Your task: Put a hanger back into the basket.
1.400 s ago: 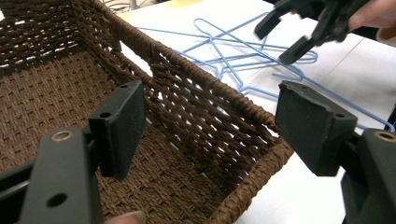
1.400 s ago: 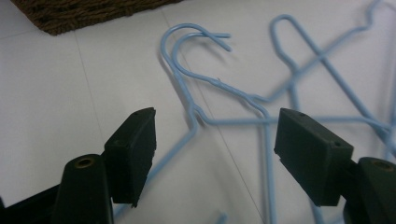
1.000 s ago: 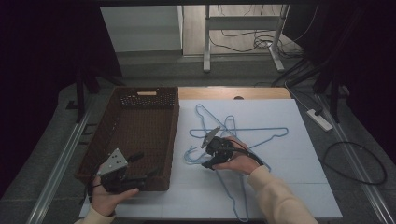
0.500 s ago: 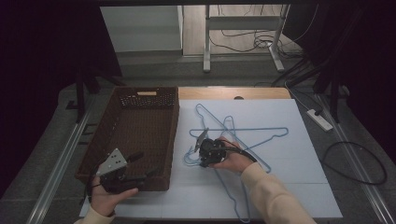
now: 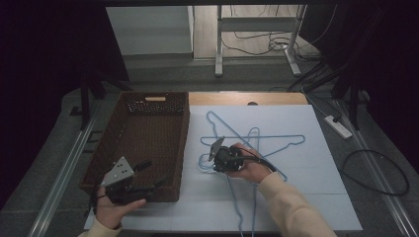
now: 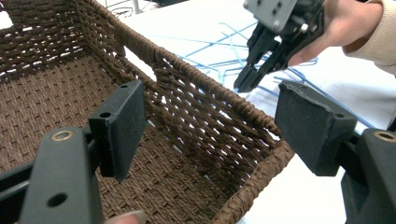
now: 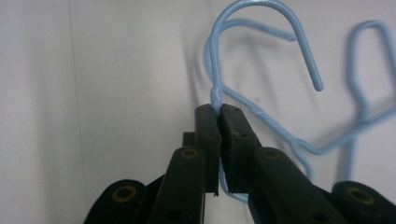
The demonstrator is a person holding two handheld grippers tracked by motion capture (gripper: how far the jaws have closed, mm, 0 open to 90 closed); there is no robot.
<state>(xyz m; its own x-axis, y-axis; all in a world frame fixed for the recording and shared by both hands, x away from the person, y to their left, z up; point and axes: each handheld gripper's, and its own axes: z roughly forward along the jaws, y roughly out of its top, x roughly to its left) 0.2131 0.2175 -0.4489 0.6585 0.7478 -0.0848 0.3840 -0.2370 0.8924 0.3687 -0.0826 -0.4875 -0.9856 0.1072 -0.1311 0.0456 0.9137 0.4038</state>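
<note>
Clamping the neck of a hanger (image 7: 261, 60) just below its hook, the right gripper (image 7: 219, 109) has just been closing its jaws, and in the right gripper view the pads now press on the blue wire from both sides. That hanger lies with the other blue hangers (image 5: 257, 140) in a loose tangle on the white tabletop (image 5: 321, 197), spreading out beyond and beside the right gripper; how many there are I cannot tell for sure, as the wires cross one another. Just to that gripper's left stands the brown wicker basket (image 5: 184, 143), and as far as the pictures show there is nothing in it: the woven floor is bare. The left gripper (image 6: 210, 121) hovers with its jaws wide apart at the basket's near corner, one pad over the inside and one outside the rim, holding nothing. By my judgement the work is at its start: one hanger is gripped but not yet lifted clear, none has reached the basket, and the whole pile remains to be moved.
</note>
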